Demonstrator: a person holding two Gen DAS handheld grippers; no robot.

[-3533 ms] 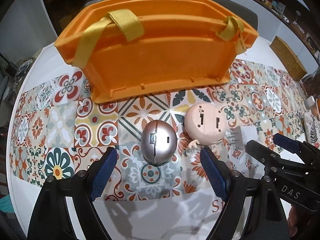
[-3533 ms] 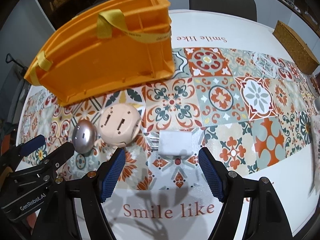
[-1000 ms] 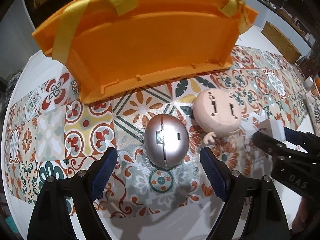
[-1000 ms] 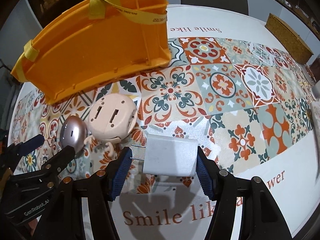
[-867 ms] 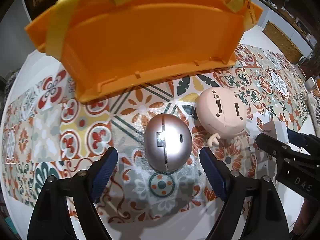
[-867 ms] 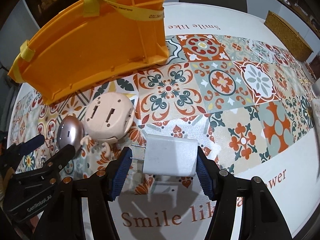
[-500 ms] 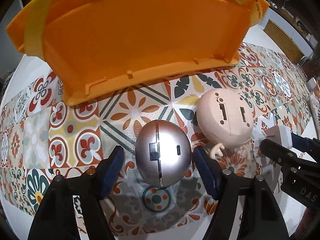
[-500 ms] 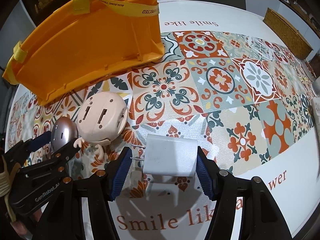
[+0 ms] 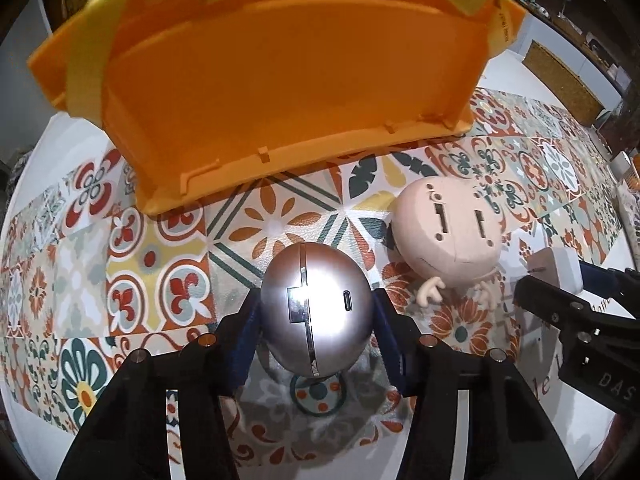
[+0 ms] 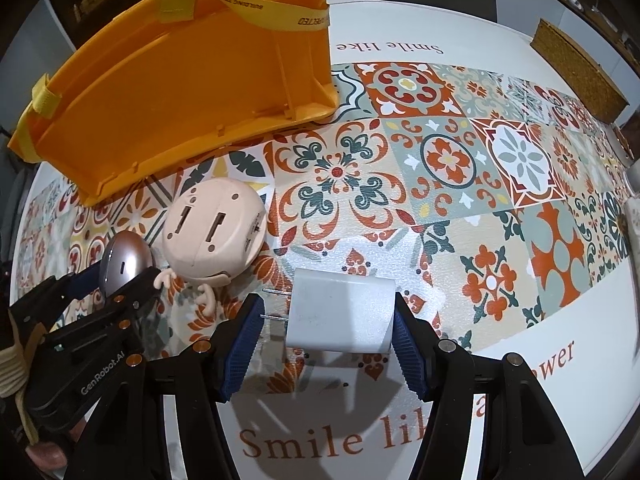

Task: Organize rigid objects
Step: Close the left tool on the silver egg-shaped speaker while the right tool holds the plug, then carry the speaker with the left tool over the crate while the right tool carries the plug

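Both jaws of the left gripper (image 9: 316, 320) are closing around the silver egg-shaped case (image 9: 316, 312), and the blue pads already lie against its two sides. This case is on the patterned table mat (image 9: 160, 264), just in front of the orange basket (image 9: 280, 64). Beside the case, on its right, lies the beige round-headed figure (image 9: 446, 236); they are very near, but contact cannot be judged.

The right gripper (image 10: 326, 324) has the white charger (image 10: 340, 312) between its jaws. The right pad touches the charger body, while the left pad stands beside the two metal prongs, so a firm grasp cannot be confirmed. The charger rests on the mat, near the printed words "Smile like".
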